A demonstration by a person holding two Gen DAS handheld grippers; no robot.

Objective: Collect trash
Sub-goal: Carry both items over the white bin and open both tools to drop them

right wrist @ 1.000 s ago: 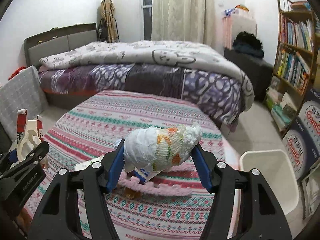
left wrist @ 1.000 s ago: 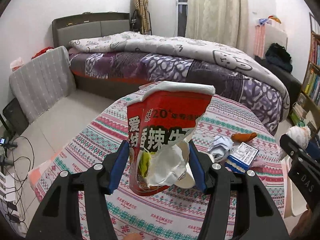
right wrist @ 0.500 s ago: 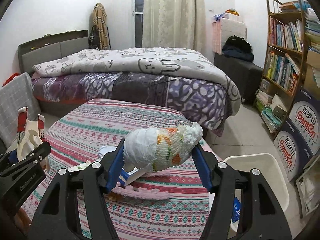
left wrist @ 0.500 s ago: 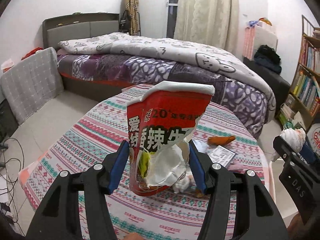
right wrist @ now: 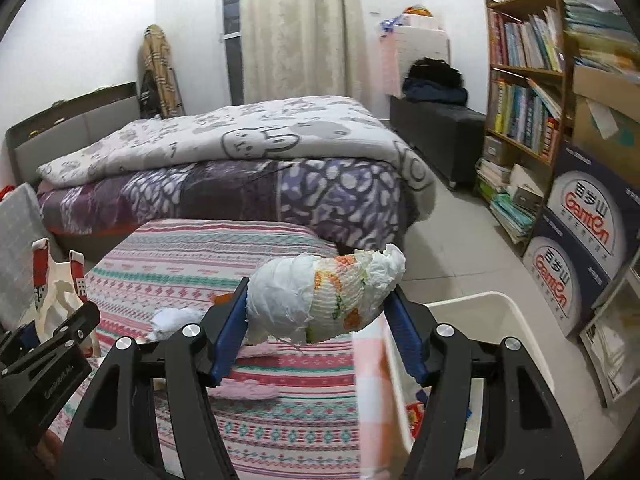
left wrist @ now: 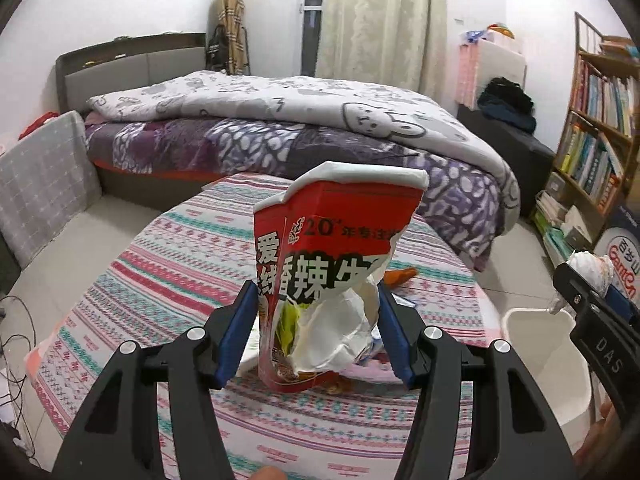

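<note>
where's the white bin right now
The white bin stands on the floor at the right edge of the striped table, lower right in both wrist views, below the bookshelf.

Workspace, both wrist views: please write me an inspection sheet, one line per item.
Surface: round table under a striped patterned cloth.
Job's things: torn red noodle cup; wrapped white bundle; white bin on the floor beside the table.
Clutter: orange scrap, crumpled tissue, pink fuzzy piece on the cloth.
Grippers: left hand-held gripper shut on the cup; right hand-held gripper shut on the bundle.
Cables: black wires on the floor, left of the table.
Surroundings: bed, bookshelf, curtain, stacked boxes.
</note>
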